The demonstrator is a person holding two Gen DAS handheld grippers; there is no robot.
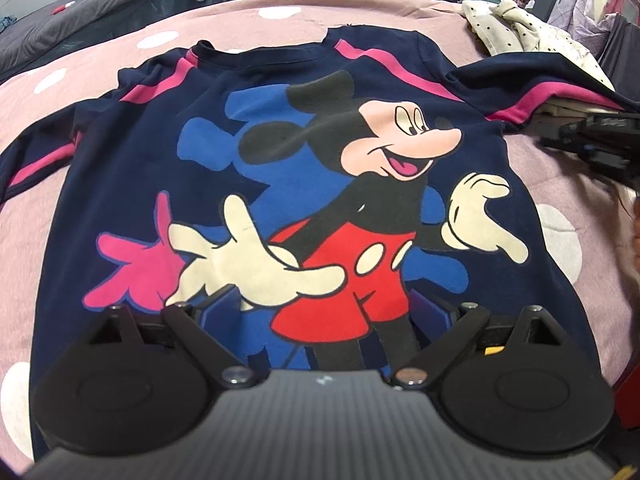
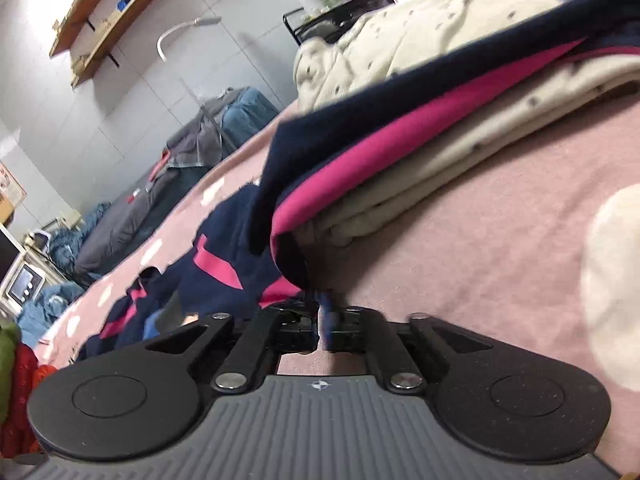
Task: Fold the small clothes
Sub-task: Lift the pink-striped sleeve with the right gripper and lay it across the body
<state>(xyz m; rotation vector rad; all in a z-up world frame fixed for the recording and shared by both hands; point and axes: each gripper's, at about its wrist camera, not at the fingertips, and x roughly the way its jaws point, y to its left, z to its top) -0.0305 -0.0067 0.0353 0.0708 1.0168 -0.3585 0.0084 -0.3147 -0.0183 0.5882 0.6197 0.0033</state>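
The navy cotton T-shirt [image 1: 160, 168] with a cartoon-mouse print lies flat on the pink dotted bedspread [image 1: 100, 60]. Left gripper [image 1: 320, 312] tilts down, jaws spread; right gripper [image 2: 324, 312], low and rolled, is clenched on its sleeve cuff [image 2: 294, 268].

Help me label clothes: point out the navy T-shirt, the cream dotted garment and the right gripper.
navy T-shirt [image 1: 132, 208], left wrist view, chest fabric.
cream dotted garment [image 1: 516, 30], left wrist view, crumpled top.
right gripper [image 2: 326, 312], right wrist view, between fingertips.

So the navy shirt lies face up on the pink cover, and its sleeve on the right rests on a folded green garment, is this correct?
Not quite: the folded garment under that sleeve is cream with small dark dots, not green. The right wrist view shows it clearly. The rest is right: the navy shirt lies face up on the pink cover.
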